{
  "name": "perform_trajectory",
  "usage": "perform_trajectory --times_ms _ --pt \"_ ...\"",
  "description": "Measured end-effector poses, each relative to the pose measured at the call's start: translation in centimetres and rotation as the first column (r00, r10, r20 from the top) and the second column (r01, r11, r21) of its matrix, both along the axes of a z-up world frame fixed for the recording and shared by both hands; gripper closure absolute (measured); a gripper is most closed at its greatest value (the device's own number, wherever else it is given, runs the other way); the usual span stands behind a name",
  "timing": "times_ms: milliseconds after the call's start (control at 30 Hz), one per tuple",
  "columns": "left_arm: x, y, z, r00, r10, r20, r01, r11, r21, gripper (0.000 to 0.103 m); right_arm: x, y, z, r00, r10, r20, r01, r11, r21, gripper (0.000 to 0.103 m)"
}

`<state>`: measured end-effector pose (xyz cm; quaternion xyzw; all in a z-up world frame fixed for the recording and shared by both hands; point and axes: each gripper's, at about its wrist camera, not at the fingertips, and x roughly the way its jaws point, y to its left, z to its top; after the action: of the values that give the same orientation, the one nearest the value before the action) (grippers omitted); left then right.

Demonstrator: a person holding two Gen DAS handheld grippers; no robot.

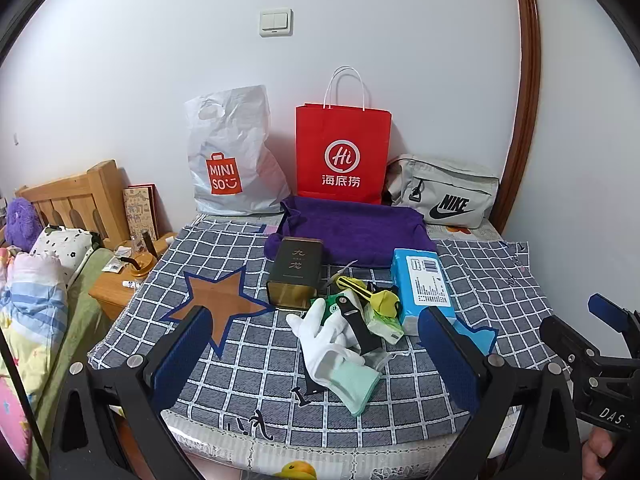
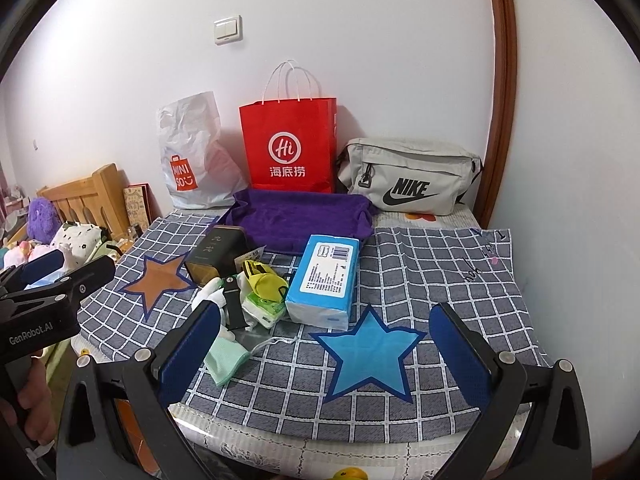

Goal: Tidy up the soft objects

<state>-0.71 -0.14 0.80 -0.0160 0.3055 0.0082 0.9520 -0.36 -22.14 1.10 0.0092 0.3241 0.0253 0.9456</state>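
A white glove (image 1: pixel 324 344) with a mint cuff lies on the checked cloth (image 1: pixel 480 280), under a black strap (image 1: pixel 358 326). Beside it are a yellow soft item (image 1: pixel 386 300), a green tissue pack (image 1: pixel 384 326), a blue tissue pack (image 1: pixel 426 286) and a dark tin (image 1: pixel 296 272). A purple towel tray (image 1: pixel 352 232) sits behind them. My left gripper (image 1: pixel 320 360) is open, just before the glove. My right gripper (image 2: pixel 324 356) is open over the blue star (image 2: pixel 368 352); the glove (image 2: pixel 224 356) lies by its left finger, the blue pack (image 2: pixel 324 280) ahead.
A white Miniso bag (image 1: pixel 232 156), a red paper bag (image 1: pixel 342 156) and a grey Nike bag (image 1: pixel 444 192) stand against the wall. A brown star (image 1: pixel 218 300) is on the cloth's left. A wooden nightstand (image 1: pixel 116 292) and bed lie left.
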Motion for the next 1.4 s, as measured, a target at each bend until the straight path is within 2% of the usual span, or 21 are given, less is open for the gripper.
perform_trajectory --times_ms 1067,1400 --pt "0.1 0.8 0.1 1.000 -0.005 0.004 0.005 1.000 0.005 0.000 -0.3 0.1 0.3 1.000 0.011 0.015 -0.011 1.000 0.008 0.001" --pt "1.0 -0.1 -1.0 1.000 -0.020 -0.011 0.020 1.000 0.025 0.000 -0.3 0.1 0.3 0.999 0.037 0.037 -0.037 0.999 0.013 0.001"
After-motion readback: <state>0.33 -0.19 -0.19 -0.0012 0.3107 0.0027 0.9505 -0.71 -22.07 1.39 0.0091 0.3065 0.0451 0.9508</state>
